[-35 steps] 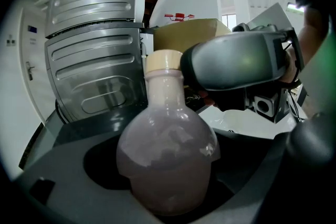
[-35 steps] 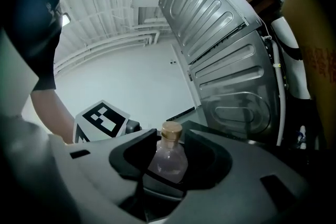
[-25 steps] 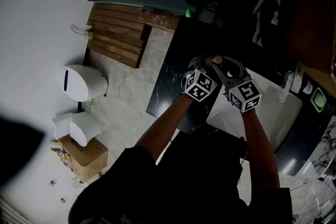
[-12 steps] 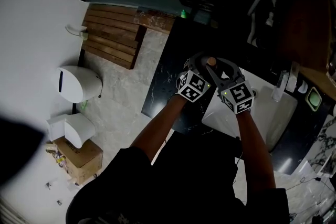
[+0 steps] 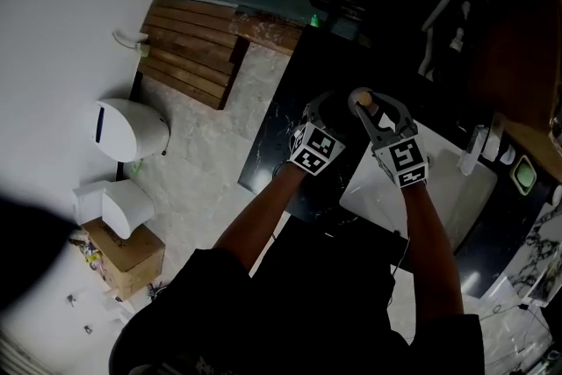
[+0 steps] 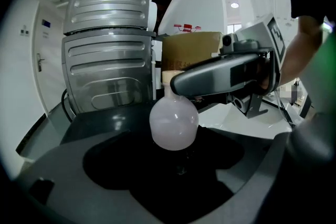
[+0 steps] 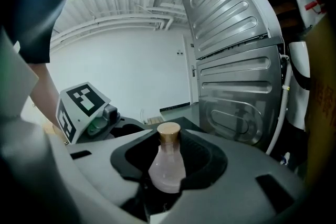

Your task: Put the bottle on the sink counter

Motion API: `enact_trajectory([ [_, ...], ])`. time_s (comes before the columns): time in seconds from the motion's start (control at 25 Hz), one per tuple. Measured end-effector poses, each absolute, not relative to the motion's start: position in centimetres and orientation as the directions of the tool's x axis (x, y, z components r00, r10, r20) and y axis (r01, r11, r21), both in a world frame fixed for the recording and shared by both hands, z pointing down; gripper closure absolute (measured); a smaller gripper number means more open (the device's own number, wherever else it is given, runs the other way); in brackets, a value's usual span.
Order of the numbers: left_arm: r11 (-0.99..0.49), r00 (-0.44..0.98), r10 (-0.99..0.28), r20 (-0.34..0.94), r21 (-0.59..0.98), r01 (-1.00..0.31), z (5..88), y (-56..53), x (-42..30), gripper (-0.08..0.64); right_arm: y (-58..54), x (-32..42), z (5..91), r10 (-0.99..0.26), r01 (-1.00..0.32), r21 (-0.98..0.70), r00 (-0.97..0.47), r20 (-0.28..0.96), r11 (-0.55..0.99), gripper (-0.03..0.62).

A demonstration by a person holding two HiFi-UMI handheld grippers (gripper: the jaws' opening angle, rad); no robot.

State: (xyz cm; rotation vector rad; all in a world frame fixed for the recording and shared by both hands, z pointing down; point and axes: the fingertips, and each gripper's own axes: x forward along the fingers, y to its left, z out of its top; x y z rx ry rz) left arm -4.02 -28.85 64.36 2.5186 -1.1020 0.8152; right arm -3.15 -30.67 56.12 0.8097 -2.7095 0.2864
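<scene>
Above the dark counter (image 5: 279, 136), just beside the white sink (image 5: 457, 189), the bottle (image 5: 361, 97) hangs between the two pairs of tongs. The right tongs (image 5: 369, 108) pinch it near the neck. The left tongs (image 5: 332, 111) stand spread, with the bottle's round belly just beyond their gap. From the head view only the cork shows. The left gripper view shows the pale pink belly (image 6: 174, 124) with a right jaw crossing the neck. The right gripper view shows the corked bottle (image 7: 167, 165) whole, plus the left tongs' marker cube (image 7: 79, 107). On the floor sits a cardboard box (image 5: 132, 252), its contents unclear.
</scene>
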Motion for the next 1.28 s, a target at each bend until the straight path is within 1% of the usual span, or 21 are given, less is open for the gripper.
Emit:
enact_trajectory([
  [0.24,-0.628,0.538,-0.613,0.579,0.056,-0.777,63.8,-26.9,-6.4,0.156,-30.4,-3.1,56.6,-0.509,-0.558,-0.071,-0.796,0.327,0.827,0.448],
  [0.48,-0.559,0.545,-0.677,0.495,0.136,-0.818,61.1,-24.4,-8.4,0.158,-29.5,-2.7,56.6,-0.506,-0.565,-0.084,-0.788,0.35,0.821,0.438],
  [0.64,-0.517,0.554,-0.706,0.442,0.214,-0.829,58.9,-22.8,-8.9,0.158,-27.8,-1.2,56.1,-0.542,-0.61,-0.092,-0.755,0.37,0.787,0.422],
  [0.72,-0.518,0.57,-0.71,0.413,0.242,-0.82,58.0,-22.0,-8.5,0.158,-26.5,-0.4,56.0,-0.558,-0.633,-0.095,-0.735,0.386,0.768,0.417],
  [0.88,-0.56,0.62,-0.689,0.375,0.266,-0.784,56.0,-20.9,-6.5,0.158,-23.2,1.7,54.2,-0.607,-0.691,-0.135,-0.698,0.38,0.71,0.416],
  [1.0,-0.623,0.679,-0.643,0.353,0.274,-0.733,53.9,-19.9,-4.4,0.158,-20.8,3.5,52.7,-0.654,-0.733,-0.148,-0.665,0.361,0.664,0.416],
  [1.12,-0.687,0.739,-0.593,0.321,0.276,-0.672,51.6,-18.6,-2.4,0.158,-18.0,5.9,50.7,-0.721,-0.786,-0.212,-0.618,0.315,0.581,0.417],
  [1.2,-0.733,0.784,-0.562,0.263,0.28,-0.62,49.5,-17.7,-1.3,0.16,-15.9,7.1,48.5,-0.766,-0.811,-0.257,-0.582,0.271,0.525,0.417],
  [1.24,-0.761,0.81,-0.543,0.224,0.277,-0.587,48.3,-17.1,-0.9,0.177,-14.9,7.5,47.5,-0.784,-0.823,-0.263,-0.563,0.262,0.504,0.417],
  [1.28,-0.79,0.834,-0.519,0.186,0.268,-0.551,47.2,-16.4,-0.4,0.268,-13.9,7.9,46.7,-0.796,-0.835,-0.26,-0.544,0.263,0.485,0.417],
])
